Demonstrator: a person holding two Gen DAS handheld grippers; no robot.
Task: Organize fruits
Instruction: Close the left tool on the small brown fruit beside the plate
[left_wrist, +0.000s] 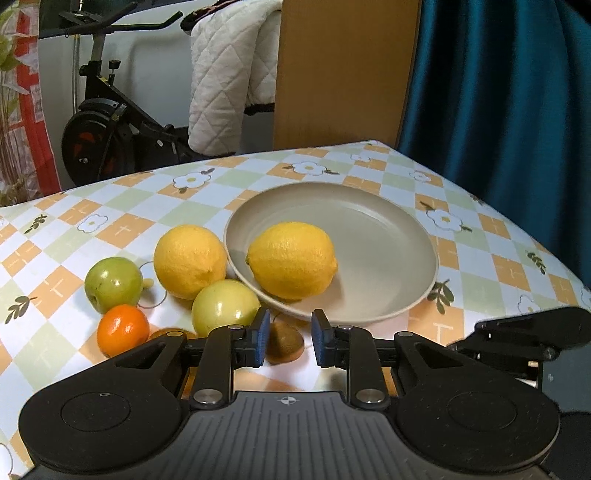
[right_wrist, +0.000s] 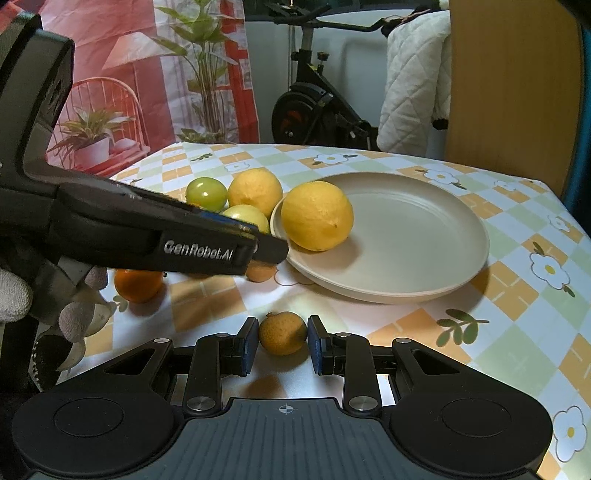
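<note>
The surface (left_wrist: 480, 266) is covered by a checked cloth of orange, pale green and white diamonds with printed white flowers. Behind it stand an exercise bike (left_wrist: 107, 122), a white quilted blanket (left_wrist: 225, 74) draped over a rail, a wooden panel (left_wrist: 343, 70) and a teal curtain (left_wrist: 498, 92); the right wrist view also shows a red printed backdrop (right_wrist: 122, 74) with plants.

A beige plate (left_wrist: 388, 236) holds one lemon (left_wrist: 291, 260) against its left rim. Just left of the plate lie a second lemon (left_wrist: 189, 256), a dark green apple (left_wrist: 112, 284), a pale yellow-green apple (left_wrist: 224, 306) and a small orange (left_wrist: 123, 329), clustered closely.

The left claw (left_wrist: 287, 338) is at its narrowest setting; a small brown fruit (left_wrist: 284, 343) sits beyond its blue pads (left_wrist: 263, 328), and contact cannot be determined. The right claw (right_wrist: 281, 339) is closed on a small yellow-brown fruit (right_wrist: 282, 338), held between its pads. A gloved hand (right_wrist: 22, 295) grips the left tool.
</note>
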